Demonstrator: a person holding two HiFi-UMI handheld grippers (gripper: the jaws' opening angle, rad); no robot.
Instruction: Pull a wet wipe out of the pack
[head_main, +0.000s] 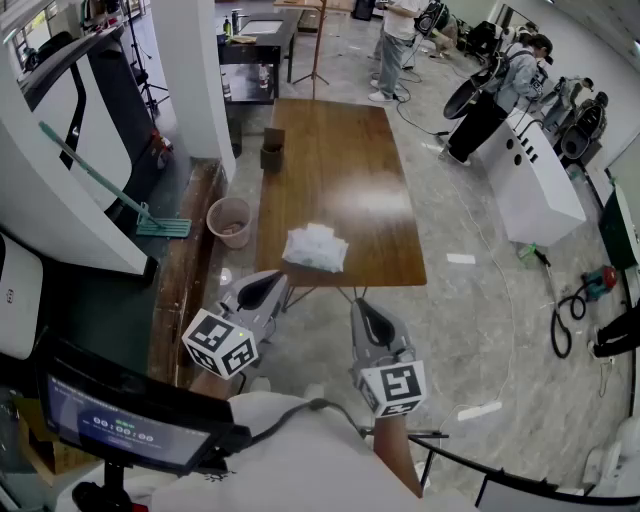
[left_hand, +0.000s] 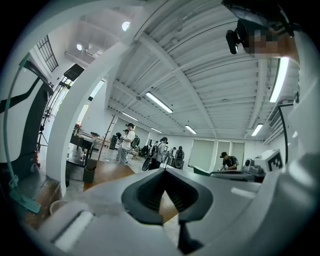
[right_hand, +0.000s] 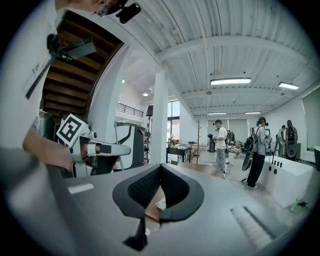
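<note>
Nearest me, the left gripper (head_main: 272, 282) and the right gripper (head_main: 363, 312) hover shut and empty, just short of the table (head_main: 345, 150) where the wet wipe pack (head_main: 316, 247) lies.

From the left, a green-handled mop (head_main: 100, 180) slants up beside a white wall, its head on the floor, and a pink bucket (head_main: 230, 221) stands just off the long wooden table's left side. A small dark box (head_main: 272, 148) sits at that same edge, farther back. The left gripper is held level with its jaws pressed together and nothing between them. The right gripper, just beside it, tips slightly down, and its jaws are likewise closed on nothing. Both point at the table's near end. There the wet wipe pack, white and crinkled, lies flat close to the edge, clear of either gripper. Off to the right, several people (head_main: 500, 90) stand around white equipment.
</note>
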